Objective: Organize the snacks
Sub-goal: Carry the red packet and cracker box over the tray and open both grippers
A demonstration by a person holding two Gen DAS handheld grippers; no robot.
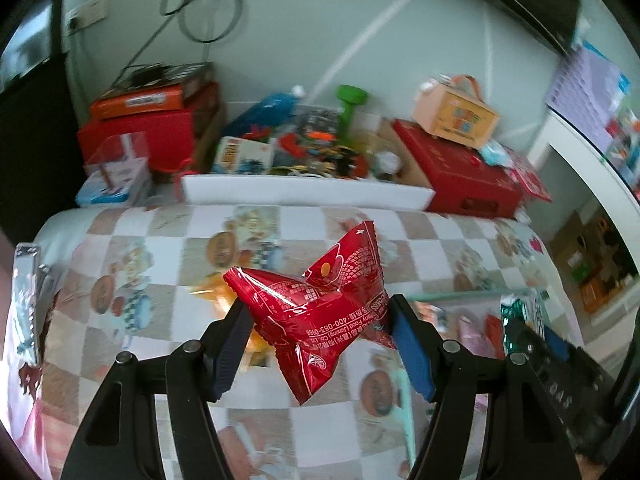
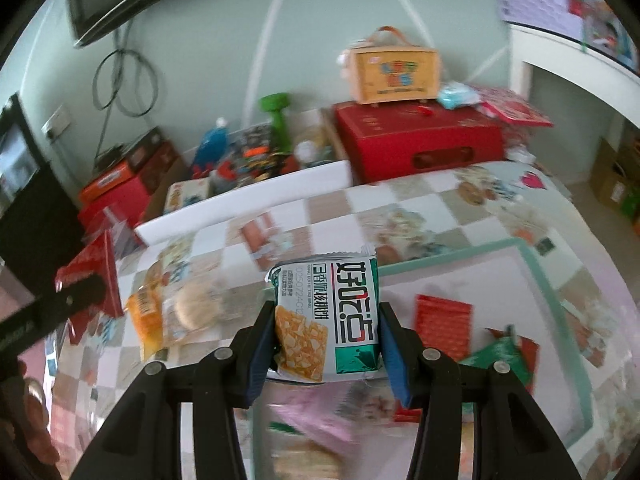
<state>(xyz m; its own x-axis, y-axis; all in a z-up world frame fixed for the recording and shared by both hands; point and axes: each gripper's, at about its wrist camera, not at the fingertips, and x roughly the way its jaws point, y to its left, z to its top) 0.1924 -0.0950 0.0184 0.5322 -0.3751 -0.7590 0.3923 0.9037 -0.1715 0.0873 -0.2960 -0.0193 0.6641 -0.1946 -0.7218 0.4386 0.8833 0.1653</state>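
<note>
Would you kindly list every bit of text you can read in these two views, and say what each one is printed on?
"400-083-0988", seen upside down: red snack packet held in the left gripper.
"...ny Food (Jiaxing) Co., Ltd", upside down, partly cut off: same red packet.
Large Chinese brand characters and small print, not legible enough to quote: white-and-green snack packet held in the right gripper.
Lettering on the peach carry box and orange box: too blurred.
</note>
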